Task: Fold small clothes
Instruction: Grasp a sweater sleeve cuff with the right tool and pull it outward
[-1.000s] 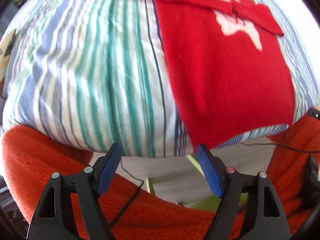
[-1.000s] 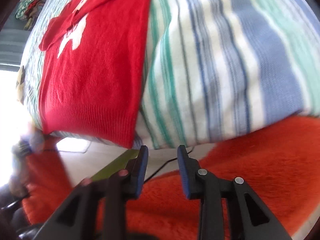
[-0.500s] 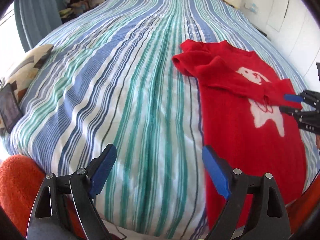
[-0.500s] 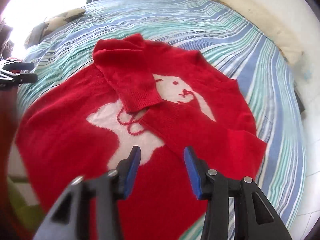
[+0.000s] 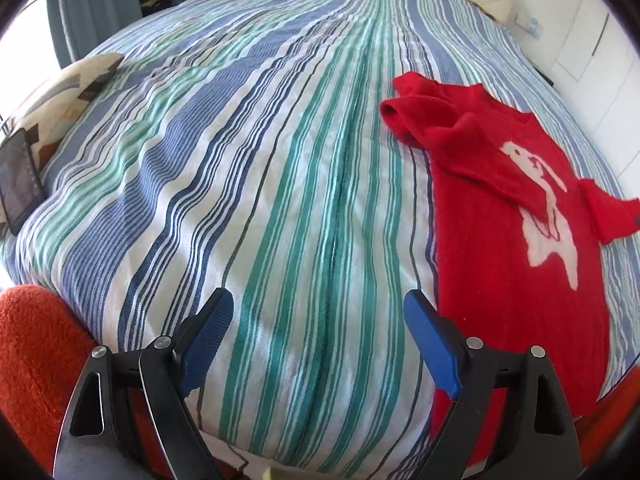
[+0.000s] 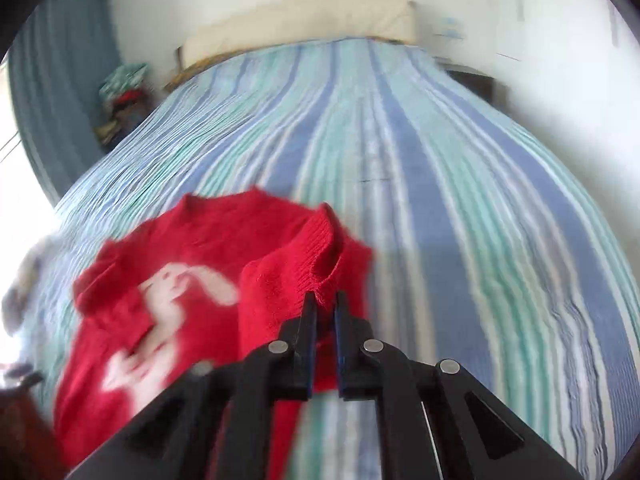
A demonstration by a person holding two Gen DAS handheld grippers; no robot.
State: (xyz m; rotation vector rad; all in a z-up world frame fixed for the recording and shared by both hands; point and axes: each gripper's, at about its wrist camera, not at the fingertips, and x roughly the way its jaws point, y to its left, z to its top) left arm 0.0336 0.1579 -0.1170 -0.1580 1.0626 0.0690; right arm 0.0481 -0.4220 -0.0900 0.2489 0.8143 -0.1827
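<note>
A small red sweater (image 5: 500, 240) with a white animal on its front lies on the striped bed, to the right in the left wrist view. One sleeve lies folded across the chest. My left gripper (image 5: 316, 304) hangs open over bare bedspread, its right finger near the sweater's left edge. In the blurred right wrist view my right gripper (image 6: 325, 300) is shut on the ribbed cuff of the other sleeve (image 6: 304, 264), which is raised off the sweater (image 6: 160, 320). That sleeve (image 5: 612, 216) also shows at the right edge of the left wrist view.
The blue, green and white striped bedspread (image 5: 240, 160) fills both views. A patterned cushion (image 5: 60, 92) and a dark tablet (image 5: 20, 184) lie at its left edge. Orange fleece (image 5: 32, 340) is at the near corner. A cream headboard cushion (image 6: 300, 28) and a clothes pile (image 6: 124, 80) are at the far end.
My right gripper has closed on the sleeve cuff and lifted it off the sweater's front, its view swinging up toward the headboard. The left gripper has swung up from the bed's near edge to over the bedspread.
</note>
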